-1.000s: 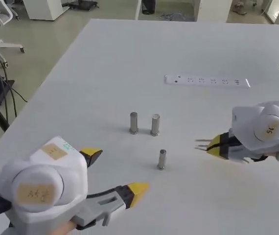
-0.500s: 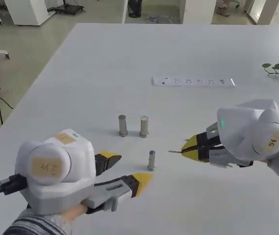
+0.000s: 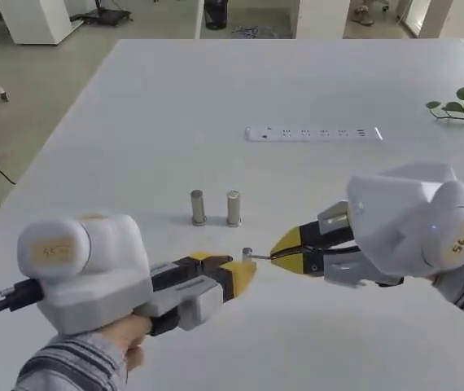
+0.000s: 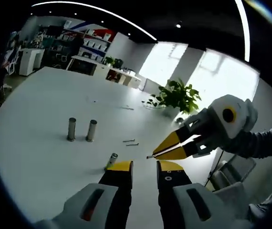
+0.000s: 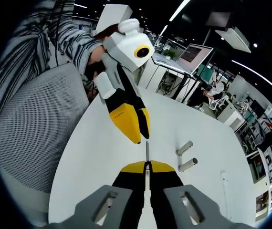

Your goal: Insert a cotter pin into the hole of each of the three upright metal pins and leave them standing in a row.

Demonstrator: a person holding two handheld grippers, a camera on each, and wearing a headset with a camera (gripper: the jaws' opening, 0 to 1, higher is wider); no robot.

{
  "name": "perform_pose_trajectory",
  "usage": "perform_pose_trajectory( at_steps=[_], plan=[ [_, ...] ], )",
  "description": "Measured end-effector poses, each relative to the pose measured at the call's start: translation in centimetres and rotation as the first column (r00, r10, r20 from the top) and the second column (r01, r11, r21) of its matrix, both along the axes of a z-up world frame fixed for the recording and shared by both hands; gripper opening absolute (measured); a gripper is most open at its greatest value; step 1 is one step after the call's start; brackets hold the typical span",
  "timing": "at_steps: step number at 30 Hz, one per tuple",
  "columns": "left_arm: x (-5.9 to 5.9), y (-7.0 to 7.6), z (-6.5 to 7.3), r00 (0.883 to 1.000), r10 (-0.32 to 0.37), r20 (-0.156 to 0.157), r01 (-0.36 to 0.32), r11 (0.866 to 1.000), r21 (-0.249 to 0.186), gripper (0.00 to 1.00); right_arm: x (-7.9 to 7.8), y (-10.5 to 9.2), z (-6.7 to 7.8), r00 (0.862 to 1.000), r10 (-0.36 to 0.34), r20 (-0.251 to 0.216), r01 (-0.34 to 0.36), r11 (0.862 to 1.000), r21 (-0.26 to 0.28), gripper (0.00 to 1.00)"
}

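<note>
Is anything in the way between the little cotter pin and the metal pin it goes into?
Nothing visible. The cotter pin in the right gripper points at the nearest metal pin, tip close beside it. The left gripper sits alongside, not between them.

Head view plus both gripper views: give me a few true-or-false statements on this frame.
The right gripper is shut on a cotter pin. True.
The left gripper holds a cotter pin too. False: its jaws stand apart with nothing between them.
The three metal pins form one straight row. False: the near metal pin stands apart, in front of the two far metal pins.
Spare cotter pins lie on the table. True.
</note>
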State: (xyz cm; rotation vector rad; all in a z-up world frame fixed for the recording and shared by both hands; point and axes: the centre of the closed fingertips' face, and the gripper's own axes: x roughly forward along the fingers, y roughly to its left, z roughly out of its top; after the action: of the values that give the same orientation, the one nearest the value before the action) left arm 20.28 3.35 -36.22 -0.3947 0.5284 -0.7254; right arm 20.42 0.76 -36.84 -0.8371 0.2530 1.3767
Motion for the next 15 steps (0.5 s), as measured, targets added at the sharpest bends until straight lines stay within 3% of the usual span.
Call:
perform_pose_trajectory(
  at_steps=[3, 15],
  plan=[
    [0.00, -0.19, 0.36, 1.000, 0.006, -0.016, -0.007, 0.998, -0.060, 0.08, -0.25, 0.27, 0.26, 1.000, 0.005, 0.003, -0.005, 1.000, 0.009, 0.00],
    [-0.01, -0.55, 0.83, 0.999, 0.022, -0.048, -0.028, 0.989, -0.144, 0.00, -0.63, 0.84, 0.71, 1.000, 0.003, 0.007, -0.003, 0.999, 0.033, 0.00]
  ],
)
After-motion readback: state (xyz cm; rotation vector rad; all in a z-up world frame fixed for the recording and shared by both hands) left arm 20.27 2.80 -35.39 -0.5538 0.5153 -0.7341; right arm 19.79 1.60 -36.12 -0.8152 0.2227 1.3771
